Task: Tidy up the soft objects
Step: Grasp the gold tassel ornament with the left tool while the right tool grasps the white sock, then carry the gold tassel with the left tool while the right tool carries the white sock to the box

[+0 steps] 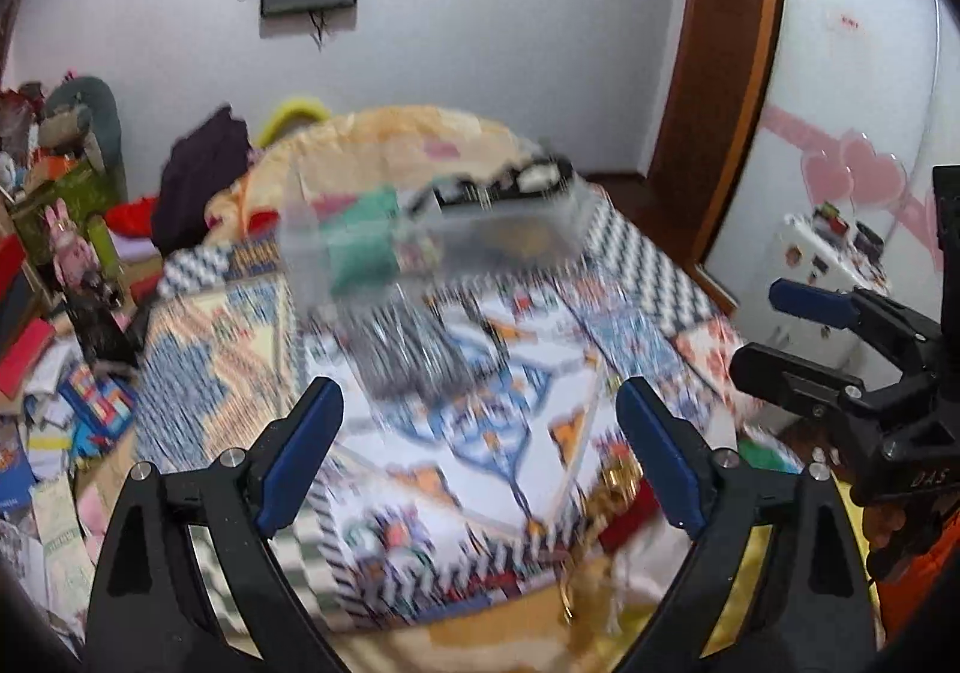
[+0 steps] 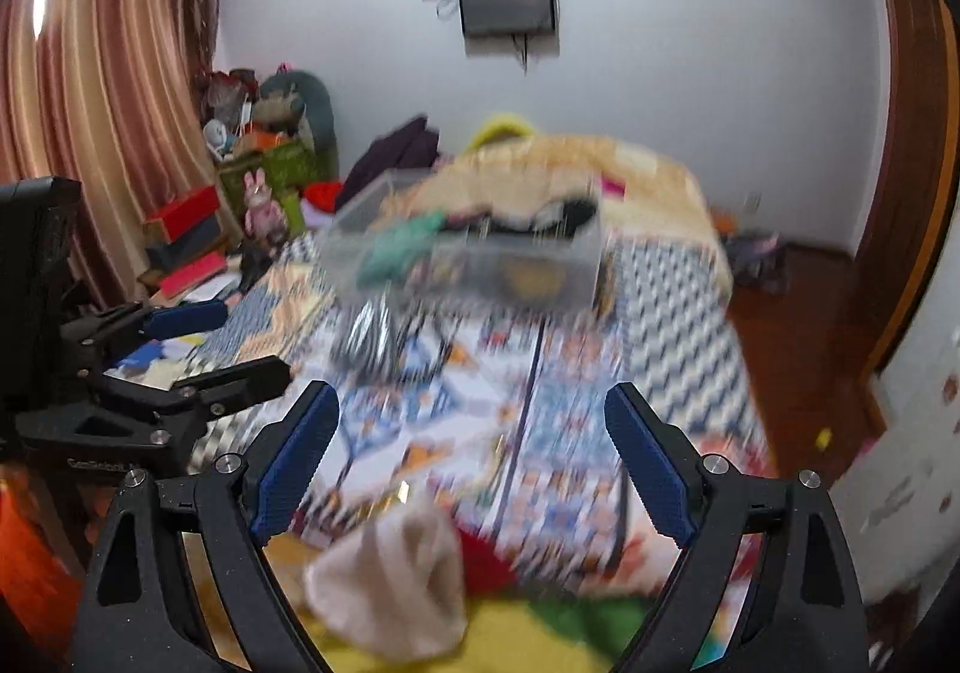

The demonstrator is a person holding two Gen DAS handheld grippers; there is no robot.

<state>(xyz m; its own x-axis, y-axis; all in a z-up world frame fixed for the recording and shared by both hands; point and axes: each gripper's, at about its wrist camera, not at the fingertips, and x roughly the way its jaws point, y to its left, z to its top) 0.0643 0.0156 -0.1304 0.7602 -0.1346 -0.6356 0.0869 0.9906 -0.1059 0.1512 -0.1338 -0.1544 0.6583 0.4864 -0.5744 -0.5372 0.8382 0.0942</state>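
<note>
Left wrist view: left gripper (image 1: 480,454) spread wide and empty over a patterned patchwork bedspread (image 1: 420,433).
Right gripper (image 2: 471,460) likewise gapes empty; a clear plastic storage box (image 2: 462,259) holding a teal cloth (image 2: 396,250) sits ahead, blurred.

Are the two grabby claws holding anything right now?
No. The left gripper and the right gripper both have their jaws wide open with nothing between them. The clear box with soft things inside sits farther away on the bed.
</note>
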